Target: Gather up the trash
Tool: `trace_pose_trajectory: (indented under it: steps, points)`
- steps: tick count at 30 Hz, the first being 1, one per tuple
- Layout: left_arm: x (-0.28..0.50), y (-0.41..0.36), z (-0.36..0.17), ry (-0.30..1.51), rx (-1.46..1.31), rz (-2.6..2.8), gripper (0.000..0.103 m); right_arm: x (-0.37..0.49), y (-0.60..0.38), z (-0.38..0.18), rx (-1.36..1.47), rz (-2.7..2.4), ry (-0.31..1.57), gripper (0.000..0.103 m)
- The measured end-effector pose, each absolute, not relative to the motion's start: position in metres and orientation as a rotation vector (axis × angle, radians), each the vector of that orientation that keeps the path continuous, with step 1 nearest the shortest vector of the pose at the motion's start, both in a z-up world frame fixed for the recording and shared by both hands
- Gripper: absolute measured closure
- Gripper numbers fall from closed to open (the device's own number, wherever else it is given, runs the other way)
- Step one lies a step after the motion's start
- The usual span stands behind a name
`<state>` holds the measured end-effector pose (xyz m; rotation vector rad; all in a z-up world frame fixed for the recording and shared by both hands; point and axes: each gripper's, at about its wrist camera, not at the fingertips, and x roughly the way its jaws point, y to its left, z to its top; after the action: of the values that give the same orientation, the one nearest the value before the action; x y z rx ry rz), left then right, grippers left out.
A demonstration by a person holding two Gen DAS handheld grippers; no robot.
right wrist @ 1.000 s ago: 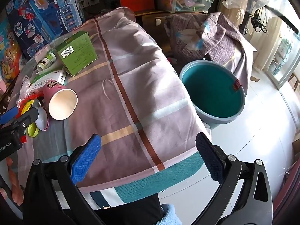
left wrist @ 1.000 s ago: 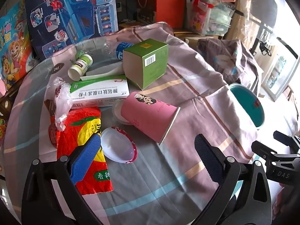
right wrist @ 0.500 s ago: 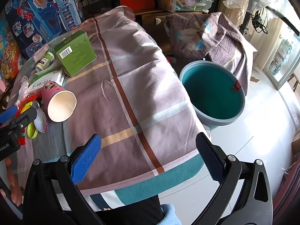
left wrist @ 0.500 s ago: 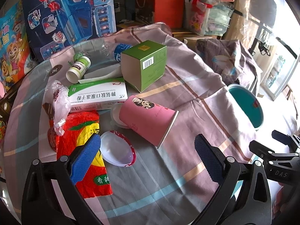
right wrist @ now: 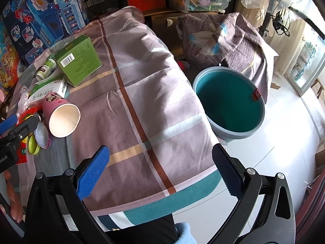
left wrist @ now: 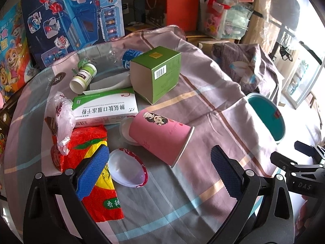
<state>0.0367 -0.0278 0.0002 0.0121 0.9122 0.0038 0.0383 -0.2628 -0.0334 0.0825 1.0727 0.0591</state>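
Note:
Trash lies on a plaid-covered table: a pink paper cup (left wrist: 160, 137) on its side, a clear plastic lid (left wrist: 127, 170), a red and yellow wrapper (left wrist: 95, 168), a white and green medicine box (left wrist: 105, 106), a green carton (left wrist: 155, 74), a small pill bottle (left wrist: 83, 78) and a crumpled plastic bag (left wrist: 64, 120). My left gripper (left wrist: 160, 170) is open just short of the cup and lid, holding nothing. My right gripper (right wrist: 160, 172) is open over the table's near edge. A teal bin (right wrist: 229, 103) stands on the floor to the right; the cup (right wrist: 62, 114) lies at the left.
Big toy boxes (left wrist: 67, 14) lean behind the table. A purple-draped seat (right wrist: 223, 38) stands behind the bin. The plaid cloth (right wrist: 142, 93) hangs over the table's right edge. White floor (right wrist: 284, 152) lies beyond the bin.
The left gripper has drawn slightly closer to the cup and lid. The right gripper has barely shifted. Both stay open and nothing has been picked up.

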Motion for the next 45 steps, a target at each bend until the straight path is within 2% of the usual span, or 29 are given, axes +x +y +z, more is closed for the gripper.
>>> trace_pose_trajectory:
  steps: [21,33,45]
  points:
    - [0.038,-0.024,-0.002,0.912,0.009,-0.006,0.003,0.043,-0.251,-0.041,0.057,0.059,1.089,0.006]
    - [0.027,0.051,0.004,0.911,-0.009,0.054,0.003,0.056,-0.222,-0.027,0.043,0.171,1.113,0.006]
    - [0.017,0.107,-0.027,1.004,-0.148,0.027,0.003,0.103,-0.119,-0.011,-0.064,0.425,1.127,0.006]
